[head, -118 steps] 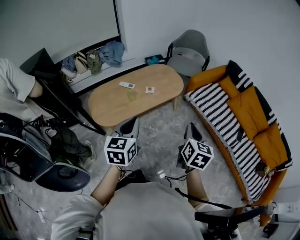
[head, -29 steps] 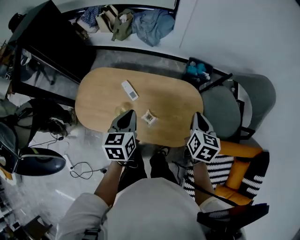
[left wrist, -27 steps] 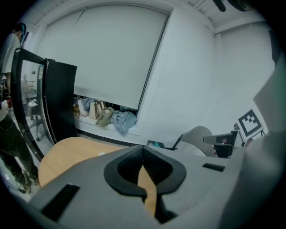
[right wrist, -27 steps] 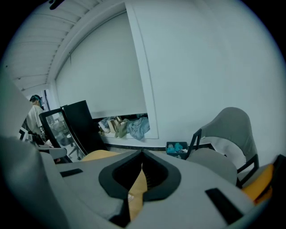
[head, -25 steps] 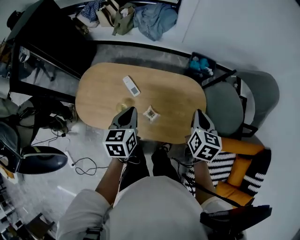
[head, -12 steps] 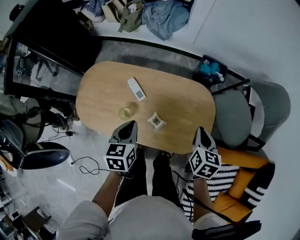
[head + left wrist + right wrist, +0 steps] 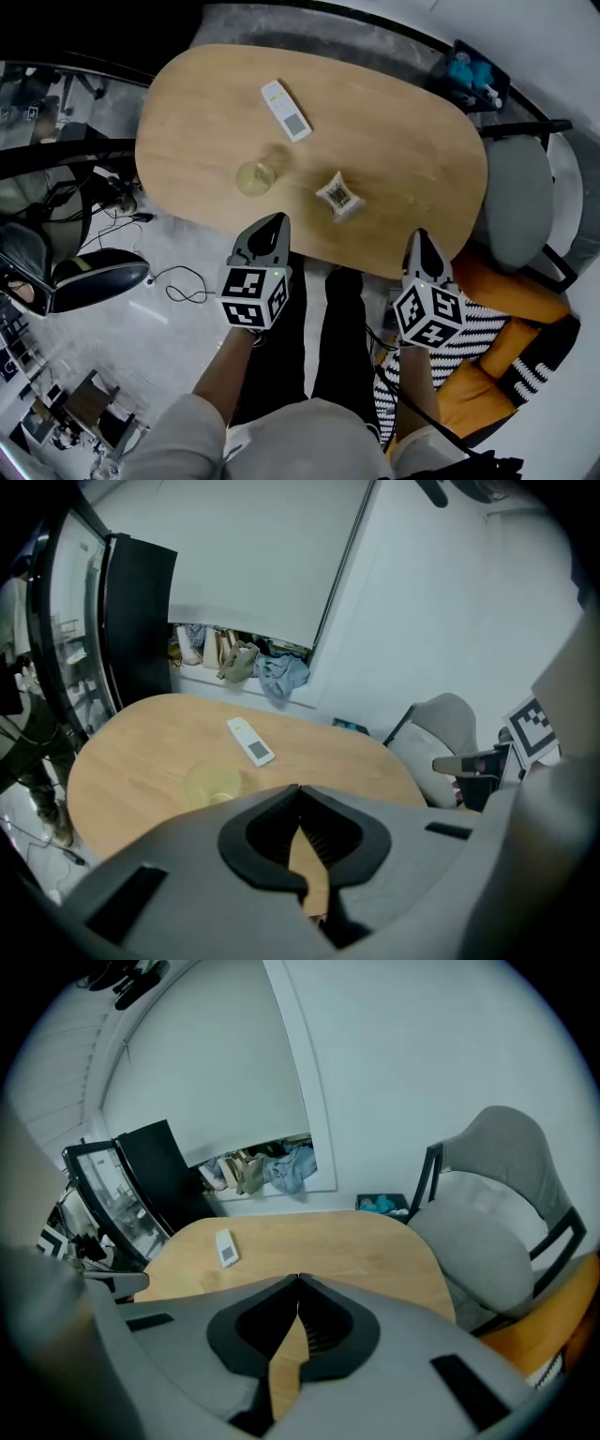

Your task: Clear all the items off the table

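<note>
An oval wooden table [image 7: 394, 122] carries a white remote [image 7: 286, 111], a clear yellowish glass [image 7: 254, 177] and a small crumpled packet [image 7: 339, 195]. My left gripper [image 7: 275, 221] hangs just short of the table's near edge, below the glass, shut with nothing in it. My right gripper [image 7: 419, 235] is over the near right edge, also shut and empty. In the left gripper view the remote [image 7: 250, 741] and glass [image 7: 212, 783] lie beyond the closed jaw tips [image 7: 298, 787]. From the right gripper view the remote [image 7: 225, 1247] shows far left; the packet is hidden.
A grey chair [image 7: 520, 202] stands at the table's right end, with an orange sofa and striped blanket [image 7: 502, 352] nearer me. A black glass-fronted cabinet [image 7: 56, 155] borders the left. A box with blue items [image 7: 466, 70] sits behind. Cables [image 7: 173, 281] lie on the floor.
Both grippers have sunk toward the table's near edge, and the head view has dropped closer, so the table fills more of the picture. Nothing on the table has moved.
</note>
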Demonstrator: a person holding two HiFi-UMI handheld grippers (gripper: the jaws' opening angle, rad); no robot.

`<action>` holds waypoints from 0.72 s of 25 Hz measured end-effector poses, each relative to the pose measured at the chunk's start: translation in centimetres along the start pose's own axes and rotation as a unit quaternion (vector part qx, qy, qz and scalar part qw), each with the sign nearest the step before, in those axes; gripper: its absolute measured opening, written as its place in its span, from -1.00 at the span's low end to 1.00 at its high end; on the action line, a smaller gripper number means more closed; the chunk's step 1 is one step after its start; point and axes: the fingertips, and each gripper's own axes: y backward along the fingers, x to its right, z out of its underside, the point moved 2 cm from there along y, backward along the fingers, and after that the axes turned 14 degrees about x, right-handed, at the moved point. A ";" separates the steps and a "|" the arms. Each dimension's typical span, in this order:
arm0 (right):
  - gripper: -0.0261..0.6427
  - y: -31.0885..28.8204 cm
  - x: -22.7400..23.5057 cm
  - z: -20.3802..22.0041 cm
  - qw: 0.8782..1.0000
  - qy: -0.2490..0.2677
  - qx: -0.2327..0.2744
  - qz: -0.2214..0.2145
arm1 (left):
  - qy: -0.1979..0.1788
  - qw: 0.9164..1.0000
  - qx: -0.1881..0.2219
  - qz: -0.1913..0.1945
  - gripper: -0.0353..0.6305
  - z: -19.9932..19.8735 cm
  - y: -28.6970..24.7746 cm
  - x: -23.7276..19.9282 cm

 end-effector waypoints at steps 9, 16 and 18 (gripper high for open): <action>-0.85 -1.1 0.8 1.6 1.000 -0.014 0.008 0.019 | -0.029 0.997 -0.038 0.055 -0.87 3.0 -2.5 1.4; -0.85 -1.1 2.6 3.4 0.999 -0.026 0.003 0.030 | -0.048 0.992 -0.067 0.095 -0.41 5.1 -5.6 3.6; -0.85 -0.8 2.8 4.0 0.999 -0.032 0.000 0.032 | -0.065 0.988 -0.078 0.113 -0.28 5.6 -6.2 4.0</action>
